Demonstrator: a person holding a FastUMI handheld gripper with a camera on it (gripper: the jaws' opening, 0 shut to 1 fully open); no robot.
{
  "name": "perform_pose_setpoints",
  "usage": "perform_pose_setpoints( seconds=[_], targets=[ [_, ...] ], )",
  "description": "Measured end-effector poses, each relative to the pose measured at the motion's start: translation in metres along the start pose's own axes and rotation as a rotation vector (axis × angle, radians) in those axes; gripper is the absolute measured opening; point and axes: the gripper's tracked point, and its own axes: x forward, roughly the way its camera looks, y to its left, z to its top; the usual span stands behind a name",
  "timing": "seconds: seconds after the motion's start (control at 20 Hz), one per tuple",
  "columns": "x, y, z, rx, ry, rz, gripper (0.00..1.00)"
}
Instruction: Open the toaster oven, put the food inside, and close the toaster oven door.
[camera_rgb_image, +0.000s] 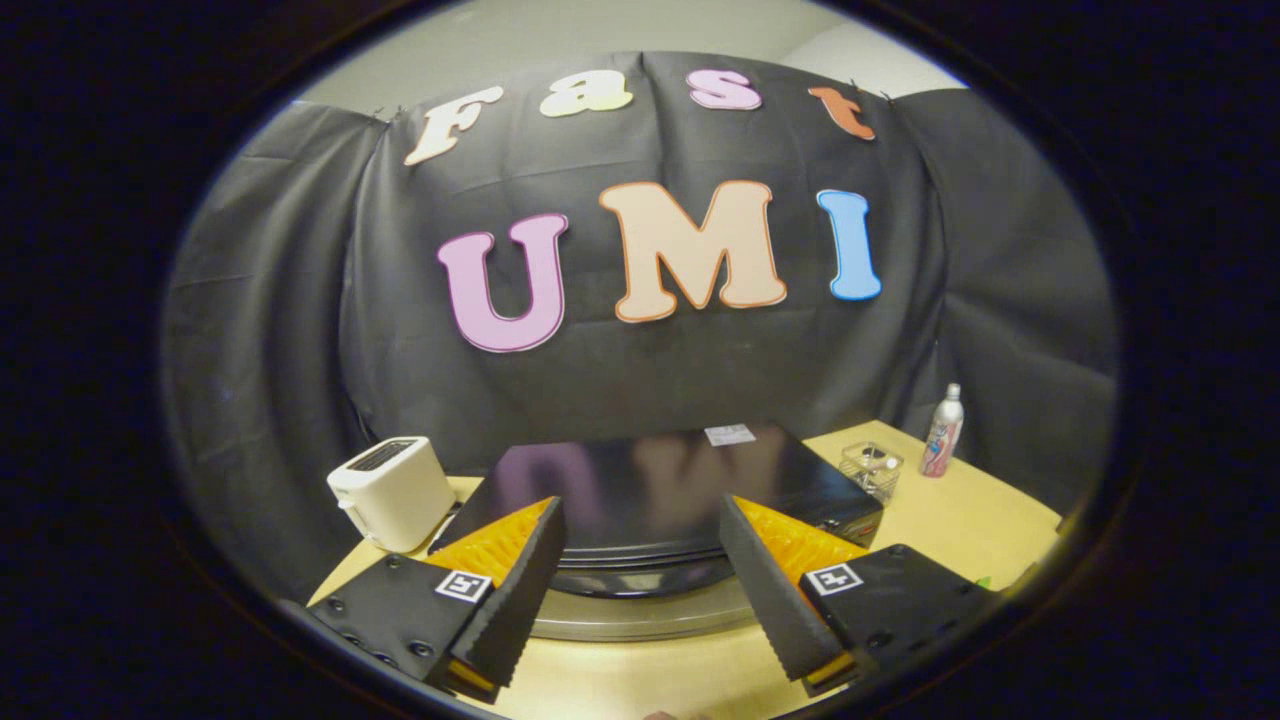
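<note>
A white toaster (392, 492) sits left on the counter (960, 520); the toaster oven (655, 500) lies just ahead of the gripper (635, 590), whose fingers stand apart, holding nothing. A glass jar (871, 470) and bottle (943, 432) stand right. Best lower toward the door handle first

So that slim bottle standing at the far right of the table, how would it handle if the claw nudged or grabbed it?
The bottle stands tall and narrow, so a nudge near its top would probably tip it. It looks round, so once down it may roll. Its surface seems smooth, possibly slippery. The claw is open, well short of it.
</note>
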Motion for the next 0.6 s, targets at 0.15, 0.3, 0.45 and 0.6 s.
perform_pose_setpoints(
  seconds=[0.15,0.3,0.45,0.6],
  targets=[
    [0.011,-0.001,-0.018,-0.049,0.036,-0.007,0.99],
    [0.010,0.000,-0.029,-0.047,0.040,-0.005,0.99],
    [0.012,0.000,-0.034,-0.020,0.059,0.002,0.99],
    [0.007,-0.001,-0.034,-0.025,0.064,0.009,0.99]
  ],
)
